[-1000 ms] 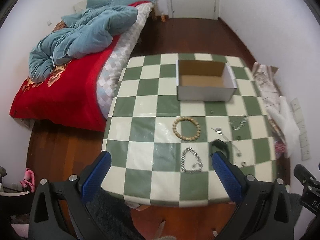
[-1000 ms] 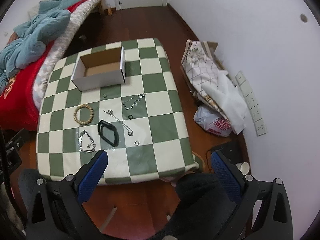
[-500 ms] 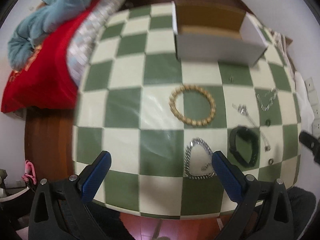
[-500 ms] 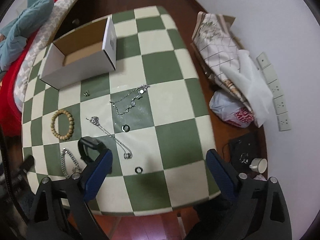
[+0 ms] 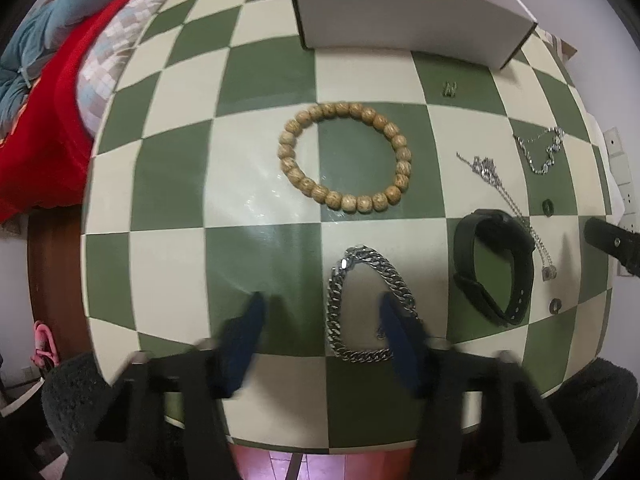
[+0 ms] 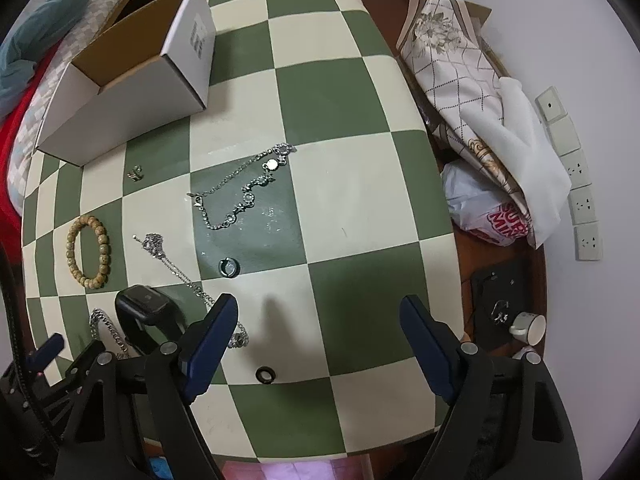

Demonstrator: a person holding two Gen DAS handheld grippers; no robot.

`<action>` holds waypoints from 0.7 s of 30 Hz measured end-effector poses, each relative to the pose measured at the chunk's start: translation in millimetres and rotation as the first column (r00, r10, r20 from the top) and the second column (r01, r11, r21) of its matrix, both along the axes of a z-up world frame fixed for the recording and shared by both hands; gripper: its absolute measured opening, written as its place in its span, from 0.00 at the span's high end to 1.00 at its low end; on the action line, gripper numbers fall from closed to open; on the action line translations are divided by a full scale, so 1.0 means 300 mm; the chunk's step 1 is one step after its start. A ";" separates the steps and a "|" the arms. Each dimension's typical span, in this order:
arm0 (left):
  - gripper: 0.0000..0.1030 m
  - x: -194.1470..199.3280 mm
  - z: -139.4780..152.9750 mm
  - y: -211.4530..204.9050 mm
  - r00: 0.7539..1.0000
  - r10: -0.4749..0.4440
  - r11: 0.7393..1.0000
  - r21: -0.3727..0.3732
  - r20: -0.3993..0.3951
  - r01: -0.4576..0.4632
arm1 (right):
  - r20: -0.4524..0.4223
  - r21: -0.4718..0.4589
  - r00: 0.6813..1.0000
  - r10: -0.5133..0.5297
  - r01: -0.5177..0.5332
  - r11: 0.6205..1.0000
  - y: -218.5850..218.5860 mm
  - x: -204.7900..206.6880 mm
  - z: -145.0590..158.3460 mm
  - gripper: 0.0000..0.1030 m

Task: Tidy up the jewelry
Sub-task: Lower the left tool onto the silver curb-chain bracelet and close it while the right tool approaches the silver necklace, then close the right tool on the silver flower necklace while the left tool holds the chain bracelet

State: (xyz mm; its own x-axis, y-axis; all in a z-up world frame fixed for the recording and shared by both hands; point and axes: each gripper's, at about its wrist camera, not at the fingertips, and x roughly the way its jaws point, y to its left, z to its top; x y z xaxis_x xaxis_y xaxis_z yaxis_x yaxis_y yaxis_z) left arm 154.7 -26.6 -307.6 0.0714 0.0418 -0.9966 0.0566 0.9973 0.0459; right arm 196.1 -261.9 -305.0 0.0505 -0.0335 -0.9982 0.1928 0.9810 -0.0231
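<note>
Even, soft indoor light; faint glare patches on the glossy checkered tabletop [image 5: 256,208]; strong fisheye bowing with black vignetted corners; left gripper [image 5: 320,320] motion-blurred near, right view sharp, soft shadows under fingers.

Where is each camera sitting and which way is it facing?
Left wrist: on the left tool, low over the checkered table, looking across the silver curb-chain bracelet toward the white cardboard box; its blurred blue fingers show.
Right wrist: on the right tool, higher, over the table's right side; blue fingers spread wide.
Shared: wooden bead bracelet, black watch, box.
</note>
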 end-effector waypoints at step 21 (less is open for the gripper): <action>0.99 0.125 -0.004 0.263 0.992 0.068 0.991 0.111 0.110 -0.080 | 0.060 -0.052 0.998 0.024 -0.021 0.998 0.092 0.210 -0.106 0.22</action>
State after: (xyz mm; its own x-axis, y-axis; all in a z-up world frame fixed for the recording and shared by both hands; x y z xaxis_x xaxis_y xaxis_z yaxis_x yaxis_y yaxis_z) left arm 192.1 52.4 -308.8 0.1687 0.1649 -0.9718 -0.0285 0.9863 0.1624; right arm 259.0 -234.4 -336.8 0.1123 -0.0830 -0.9902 0.1735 0.9828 -0.0627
